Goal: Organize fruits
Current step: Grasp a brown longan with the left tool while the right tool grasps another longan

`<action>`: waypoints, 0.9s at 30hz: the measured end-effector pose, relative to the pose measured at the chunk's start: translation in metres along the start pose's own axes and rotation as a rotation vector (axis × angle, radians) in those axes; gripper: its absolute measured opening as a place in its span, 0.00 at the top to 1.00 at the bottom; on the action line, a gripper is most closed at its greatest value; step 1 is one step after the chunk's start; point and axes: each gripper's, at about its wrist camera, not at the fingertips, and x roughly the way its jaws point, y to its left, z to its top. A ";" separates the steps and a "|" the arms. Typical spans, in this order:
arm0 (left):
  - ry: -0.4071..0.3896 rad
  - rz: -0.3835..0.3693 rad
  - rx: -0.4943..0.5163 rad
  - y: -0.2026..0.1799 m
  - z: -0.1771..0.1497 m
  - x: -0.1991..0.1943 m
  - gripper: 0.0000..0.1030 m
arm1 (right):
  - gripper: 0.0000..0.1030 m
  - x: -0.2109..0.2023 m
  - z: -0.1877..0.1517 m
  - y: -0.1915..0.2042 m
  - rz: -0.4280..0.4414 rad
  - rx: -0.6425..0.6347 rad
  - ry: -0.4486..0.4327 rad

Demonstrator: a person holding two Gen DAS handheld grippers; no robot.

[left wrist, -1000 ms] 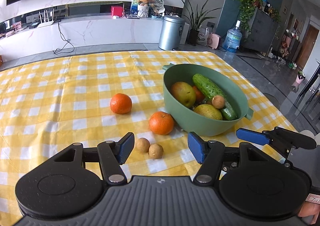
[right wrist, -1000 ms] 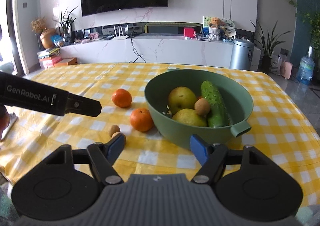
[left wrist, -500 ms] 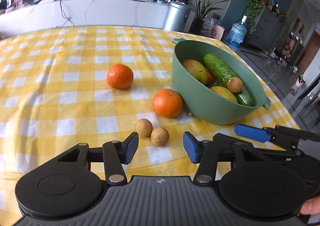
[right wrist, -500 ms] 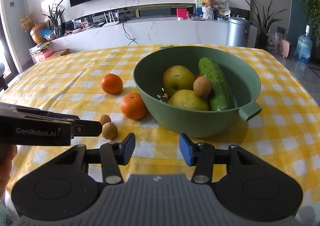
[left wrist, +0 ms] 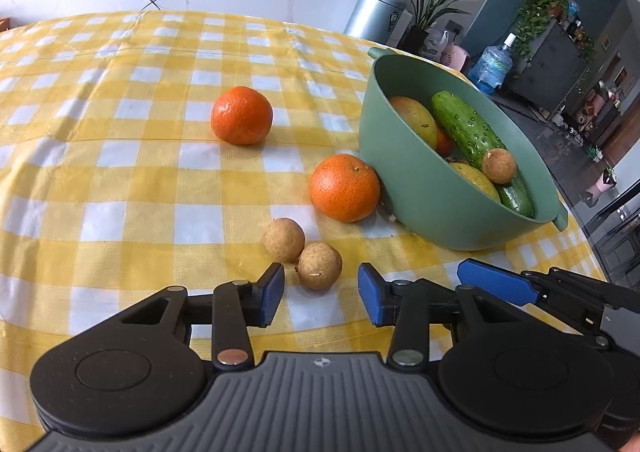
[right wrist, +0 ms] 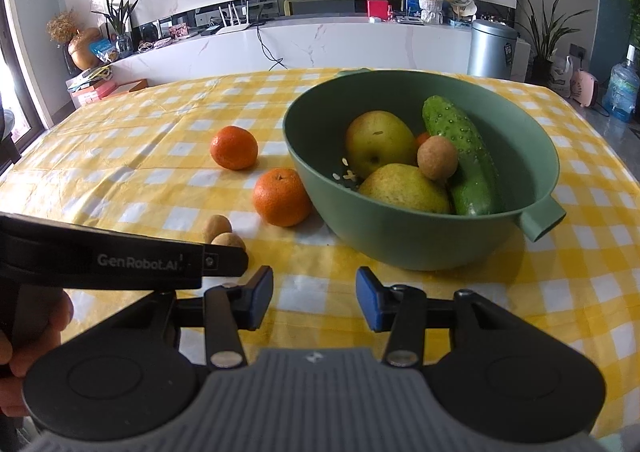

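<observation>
A green bowl on the yellow checked cloth holds two pears, a cucumber, a small brown fruit and an orange. Two oranges and two small brown fruits lie on the cloth to its left. My left gripper is open, low over the cloth, with the nearer brown fruit just ahead between its fingertips. My right gripper is open and empty, in front of the bowl.
The checked table stretches left and back. The right gripper's blue finger sits close to the right of my left gripper. The left gripper's black body crosses the right wrist view, partly hiding the brown fruits.
My left gripper has moved forward and down toward the two small brown fruits. My right gripper has come closer to the bowl. Both stayed open.
</observation>
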 end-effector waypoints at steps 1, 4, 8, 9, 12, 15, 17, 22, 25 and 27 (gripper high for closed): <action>-0.001 0.003 0.003 -0.001 0.000 0.000 0.58 | 0.58 0.000 0.000 0.000 0.000 0.001 0.001; -0.003 0.010 0.002 -0.001 0.000 0.001 0.70 | 0.58 0.002 -0.001 0.001 0.000 0.001 0.008; -0.001 0.006 -0.023 0.002 0.001 -0.001 0.74 | 0.58 0.003 0.000 0.003 -0.002 -0.007 0.010; -0.004 0.011 -0.027 0.003 0.001 -0.003 0.74 | 0.57 0.003 0.000 0.004 -0.003 -0.009 0.009; -0.017 0.013 -0.040 0.005 0.002 -0.009 0.74 | 0.57 0.004 0.000 0.005 -0.002 -0.014 0.007; -0.035 0.026 -0.049 0.007 0.003 -0.017 0.74 | 0.57 0.003 0.001 0.006 0.016 -0.011 -0.004; -0.047 0.043 -0.059 0.010 0.004 -0.022 0.74 | 0.57 0.004 0.003 0.008 0.035 -0.004 -0.008; -0.068 0.094 -0.118 0.025 0.007 -0.031 0.74 | 0.57 0.006 0.005 0.018 0.078 -0.024 -0.033; -0.073 0.126 -0.153 0.036 0.008 -0.034 0.74 | 0.57 0.010 0.007 0.027 0.098 -0.046 -0.045; -0.074 0.136 -0.179 0.042 0.009 -0.034 0.74 | 0.57 0.014 0.008 0.032 0.106 -0.063 -0.051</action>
